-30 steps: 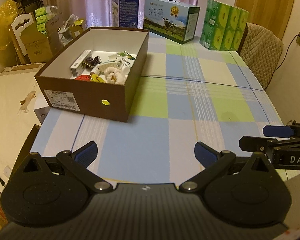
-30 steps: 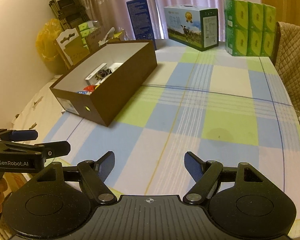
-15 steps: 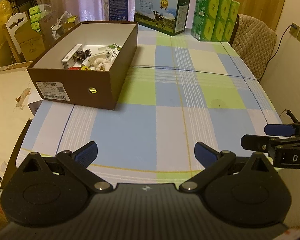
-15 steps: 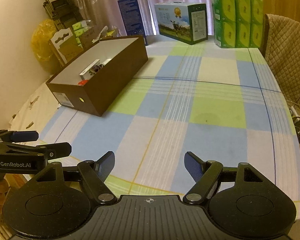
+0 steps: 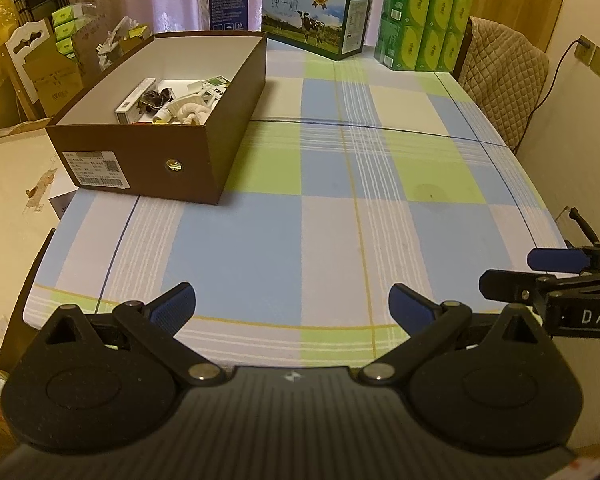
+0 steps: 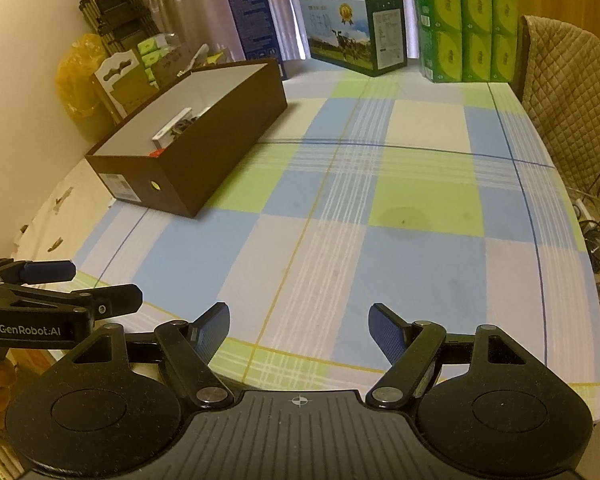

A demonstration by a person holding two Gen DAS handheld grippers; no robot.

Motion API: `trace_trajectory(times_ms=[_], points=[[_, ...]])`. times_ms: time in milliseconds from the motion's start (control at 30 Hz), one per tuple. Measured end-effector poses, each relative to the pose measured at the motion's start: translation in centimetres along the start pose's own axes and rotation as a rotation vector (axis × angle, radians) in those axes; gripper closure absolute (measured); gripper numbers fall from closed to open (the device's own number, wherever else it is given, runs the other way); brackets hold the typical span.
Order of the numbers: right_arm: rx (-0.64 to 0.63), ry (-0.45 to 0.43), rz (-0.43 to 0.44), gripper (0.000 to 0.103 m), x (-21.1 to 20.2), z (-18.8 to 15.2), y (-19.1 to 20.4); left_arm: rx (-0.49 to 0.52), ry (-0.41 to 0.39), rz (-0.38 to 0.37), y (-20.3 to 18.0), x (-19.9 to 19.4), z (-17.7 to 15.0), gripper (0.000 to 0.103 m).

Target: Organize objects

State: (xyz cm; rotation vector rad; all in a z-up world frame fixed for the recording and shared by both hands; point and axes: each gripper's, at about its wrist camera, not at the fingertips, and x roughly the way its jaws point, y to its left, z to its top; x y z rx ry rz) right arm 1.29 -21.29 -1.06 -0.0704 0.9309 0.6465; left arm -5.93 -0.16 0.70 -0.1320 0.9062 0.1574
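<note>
Black gripper pair (image 5: 292, 304), apparently level, agape.

Both wrist views over table (image 5: 300, 240), forward

Table (image 5: 340, 216): covered by a checked cloth, matt, smooth, with a faint stain on one green square.
Shoe box (image 5: 140, 160): brown cardboard, matt outside, white paper-lined inside; printed paper label and a small shiny metal eyelet (image 5: 173, 165) on its end wall.
Left gripper (image 5: 290, 304): black matt plastic, fine-grained; blue ribbed pads (image 5: 176, 308); bright metal pivot pins.
Milk carton (image 5: 316, 20) and green tissue packs (image 5: 420, 28): glossy print, plastic wrap.
Chair cover (image 6: 572, 92): quilted cloth.
</note>
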Motion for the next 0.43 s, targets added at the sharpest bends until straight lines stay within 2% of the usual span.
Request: trace_trajectory(times_ms=[433], points=[[0.014,0.015,-0.012,0.029,0.62,0.04,-0.68,0.006,-0.004,-0.001,-0.39,0.36,0.51,0.001]])
